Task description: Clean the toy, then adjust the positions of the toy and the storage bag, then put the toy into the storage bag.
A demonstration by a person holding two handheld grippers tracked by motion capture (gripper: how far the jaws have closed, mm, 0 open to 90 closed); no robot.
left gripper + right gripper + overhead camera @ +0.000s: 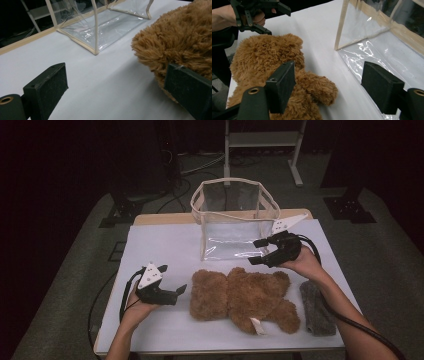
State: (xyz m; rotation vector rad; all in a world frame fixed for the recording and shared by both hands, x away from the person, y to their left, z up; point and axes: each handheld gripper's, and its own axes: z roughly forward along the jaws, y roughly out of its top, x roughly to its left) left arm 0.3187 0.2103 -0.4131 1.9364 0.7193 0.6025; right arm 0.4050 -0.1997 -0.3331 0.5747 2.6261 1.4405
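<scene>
In the left gripper view, the teddy bear (180, 42) is cut off by the right and top edges, and part of its fur is covered by the right-hand jaw. In the right gripper view, the clear bag (384, 37) ahead of the jaws is cropped at top and right.

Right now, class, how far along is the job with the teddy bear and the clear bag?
Done: the clear plastic bag with cream trim stands open on the white table. In hand: nothing; the fluffy brown teddy bear lies flat, with the left tool open beside its head and the right tool open above it. Left: gripping the bear and bagging it, probably.
</scene>
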